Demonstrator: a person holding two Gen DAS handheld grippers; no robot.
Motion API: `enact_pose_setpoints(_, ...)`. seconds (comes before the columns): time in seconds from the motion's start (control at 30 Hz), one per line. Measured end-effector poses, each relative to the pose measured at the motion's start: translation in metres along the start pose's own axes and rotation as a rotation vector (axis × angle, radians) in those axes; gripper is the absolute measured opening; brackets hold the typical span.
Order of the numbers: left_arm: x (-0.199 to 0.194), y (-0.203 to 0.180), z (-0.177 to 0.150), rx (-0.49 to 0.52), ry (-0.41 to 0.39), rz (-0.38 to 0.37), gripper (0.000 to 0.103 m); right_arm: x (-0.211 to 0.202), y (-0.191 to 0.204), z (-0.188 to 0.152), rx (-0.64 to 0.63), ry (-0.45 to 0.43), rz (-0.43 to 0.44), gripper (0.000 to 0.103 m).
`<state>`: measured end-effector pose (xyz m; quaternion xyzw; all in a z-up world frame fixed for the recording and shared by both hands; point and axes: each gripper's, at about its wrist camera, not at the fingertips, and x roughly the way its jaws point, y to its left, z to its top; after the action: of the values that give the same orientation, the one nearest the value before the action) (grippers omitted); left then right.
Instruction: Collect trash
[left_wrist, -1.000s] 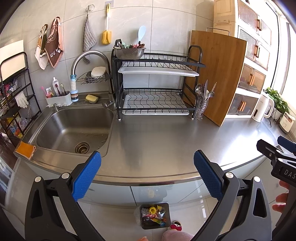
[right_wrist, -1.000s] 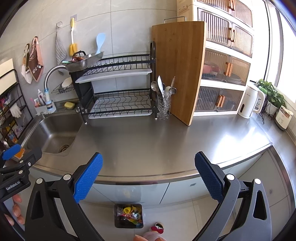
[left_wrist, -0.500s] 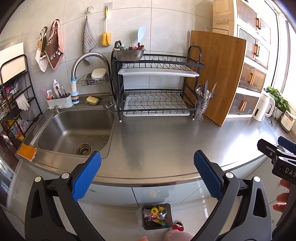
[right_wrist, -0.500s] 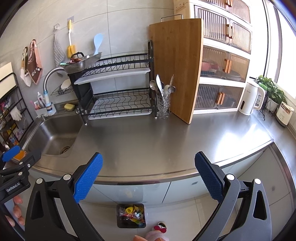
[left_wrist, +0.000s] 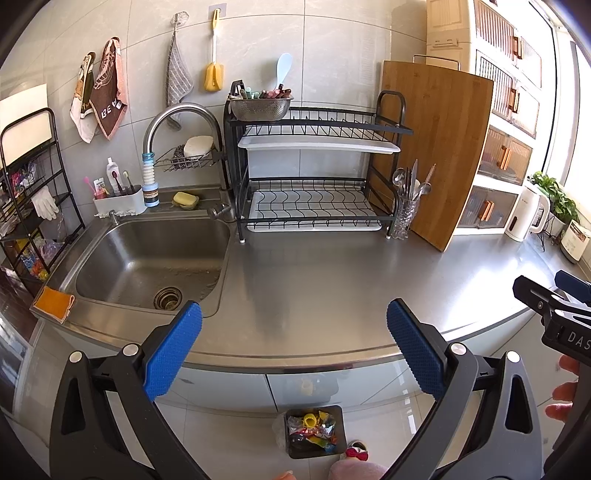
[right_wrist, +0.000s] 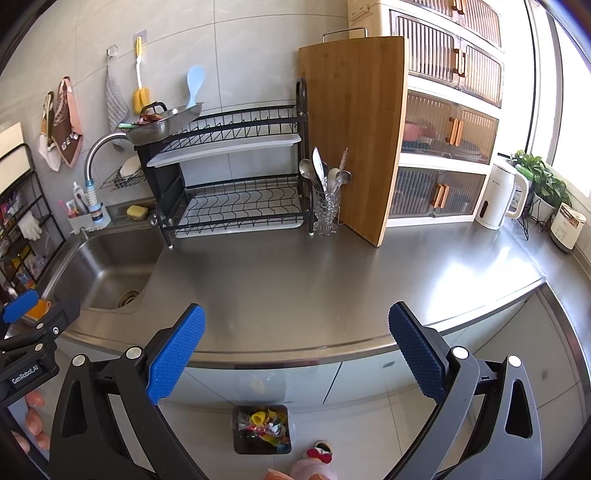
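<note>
A small dark trash bin (left_wrist: 314, 430) full of colourful wrappers stands on the floor below the counter edge; it also shows in the right wrist view (right_wrist: 261, 428). My left gripper (left_wrist: 293, 332) is open and empty, held above the steel counter's (left_wrist: 332, 280) front edge. My right gripper (right_wrist: 295, 332) is open and empty, at the same height to the right. The right gripper's tip shows at the far right of the left wrist view (left_wrist: 554, 295). The left gripper's tip shows at the far left of the right wrist view (right_wrist: 33, 314). No loose trash shows on the counter.
A sink (left_wrist: 147, 262) with a tall faucet lies at the left, an orange cloth (left_wrist: 53, 302) on its corner. A black dish rack (left_wrist: 314, 177), a cutlery glass (left_wrist: 404, 218) and a wooden cutting board (left_wrist: 439, 147) stand at the back. A white kettle (right_wrist: 498, 195) stands at the right.
Both grippers have risen and tilted slightly, so the counter and bin sit a little lower in view. Both stay open and empty.
</note>
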<state>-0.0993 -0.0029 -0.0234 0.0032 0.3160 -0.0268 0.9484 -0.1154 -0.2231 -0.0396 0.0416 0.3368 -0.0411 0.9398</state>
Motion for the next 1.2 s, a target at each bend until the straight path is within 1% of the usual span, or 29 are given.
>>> enact_pose_setpoints(0.37, 0.003, 0.0, 0.001, 0.0, 0.012, -0.001, 0.095, 0.002, 0.002, 0.002, -0.005, 0.001, -0.006, 0.1)
enact_pose_setpoints(0.5, 0.004, 0.001, 0.001, -0.018, 0.031, -0.037, 0.095, 0.004, 0.001, 0.001, -0.004, 0.007, -0.003, 0.1)
enact_pose_setpoints(0.57, 0.004, 0.0, 0.0, -0.021, 0.035, -0.044, 0.095, 0.004, 0.001, 0.001, -0.005, 0.006, -0.005, 0.1)
enact_pose_setpoints(0.8, 0.001, -0.005, -0.001, -0.01, 0.018, -0.017, 0.095, 0.005, -0.002, 0.0, 0.007, 0.008, -0.001, 0.1)
enact_pose_setpoints(1.0, -0.003, -0.009, -0.002, 0.004, 0.002, -0.015, 0.095, 0.007, -0.004, -0.001, 0.014, 0.016, 0.004, 0.1)
enact_pose_setpoints(1.13, -0.003, -0.01, -0.001, 0.002, 0.002, -0.009, 0.095, 0.006, -0.005, 0.0, 0.011, 0.013, 0.009, 0.1)
enact_pose_setpoints(1.2, -0.002, -0.01, -0.001, -0.002, 0.004, 0.007, 0.095, 0.006, -0.005, -0.001, 0.011, 0.013, 0.009, 0.1)
